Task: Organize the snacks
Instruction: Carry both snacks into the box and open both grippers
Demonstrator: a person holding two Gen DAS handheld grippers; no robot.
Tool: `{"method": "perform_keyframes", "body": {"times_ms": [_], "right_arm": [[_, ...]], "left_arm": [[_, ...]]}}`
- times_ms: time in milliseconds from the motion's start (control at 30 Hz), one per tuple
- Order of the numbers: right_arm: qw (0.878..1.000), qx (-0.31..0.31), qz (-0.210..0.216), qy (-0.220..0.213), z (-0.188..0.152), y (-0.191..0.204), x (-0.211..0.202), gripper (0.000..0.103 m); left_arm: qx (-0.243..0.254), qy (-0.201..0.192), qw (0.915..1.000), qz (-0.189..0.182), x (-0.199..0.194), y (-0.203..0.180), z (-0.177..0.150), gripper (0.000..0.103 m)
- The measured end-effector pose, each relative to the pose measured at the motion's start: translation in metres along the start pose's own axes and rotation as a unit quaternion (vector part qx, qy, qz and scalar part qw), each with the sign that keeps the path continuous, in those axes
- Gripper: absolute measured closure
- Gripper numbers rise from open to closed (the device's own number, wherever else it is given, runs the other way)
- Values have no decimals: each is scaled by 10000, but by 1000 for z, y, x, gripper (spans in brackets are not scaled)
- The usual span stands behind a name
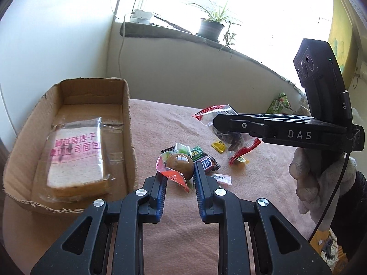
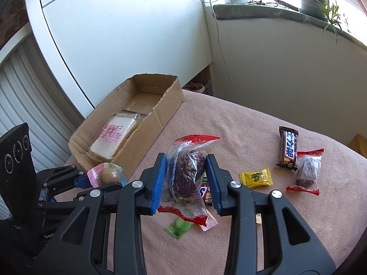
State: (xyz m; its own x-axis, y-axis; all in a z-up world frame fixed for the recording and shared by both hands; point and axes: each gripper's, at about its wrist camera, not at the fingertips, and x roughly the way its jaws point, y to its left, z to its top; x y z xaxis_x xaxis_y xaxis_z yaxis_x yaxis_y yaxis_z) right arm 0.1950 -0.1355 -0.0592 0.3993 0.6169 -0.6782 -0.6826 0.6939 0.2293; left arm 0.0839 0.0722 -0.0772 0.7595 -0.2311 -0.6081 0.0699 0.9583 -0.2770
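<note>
The box [image 1: 68, 137] sits at the left edge of the pink-covered bench [image 1: 174, 229], open-topped, its long axis running away from the person, with one wrapped bread slice [image 1: 76, 158] lying flat in the near half; the far half shows bare cardboard. The left gripper [image 1: 177, 176] is the nearer of the two to it: the box wall stands just left of its fingers [image 1: 160, 183]. Those fingers are narrowly parted and pinch a round brown sweet [image 1: 179, 163] in a clear wrapper, held clear of the cloth. The right gripper [image 2: 185, 178] is further off, with the box ahead and to its left, past the left tool. Its fingers [image 2: 159, 181] clamp a clear red-edged packet [image 2: 187, 176] holding a dark lump, the packet's long axis upright between the pads and its lower end hanging free. Loose on the bench remain a chocolate bar [image 2: 287, 146], a yellow candy [image 2: 257, 177], a second red-edged packet [image 2: 306, 171] and a green sweet [image 2: 180, 225]. Judgement: both loads need carrying leftward over the box wall; the left should go first.
</note>
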Motion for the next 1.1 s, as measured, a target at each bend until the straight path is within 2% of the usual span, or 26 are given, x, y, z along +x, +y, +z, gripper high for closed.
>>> {"method": "perform_keyframes", "body": {"times_ms": [200,600,900,1100], "right_arm": [[9998,-178,122,-21,15,29,10,67],[9983,-476,336,72,40,80,47,67],[9973,-626,281,268,56,106,77,67],[9966,-708,99,400,64,114,93,67]], "left_arm": [[-155,-173,9995,201,-19,26,5,82],[-501,-335,9963,620,-32,74,11,82],[-677,-242,9948,716,-30,91,12,81],[-716,-229,9942,773,-35,94,15,81]]}}
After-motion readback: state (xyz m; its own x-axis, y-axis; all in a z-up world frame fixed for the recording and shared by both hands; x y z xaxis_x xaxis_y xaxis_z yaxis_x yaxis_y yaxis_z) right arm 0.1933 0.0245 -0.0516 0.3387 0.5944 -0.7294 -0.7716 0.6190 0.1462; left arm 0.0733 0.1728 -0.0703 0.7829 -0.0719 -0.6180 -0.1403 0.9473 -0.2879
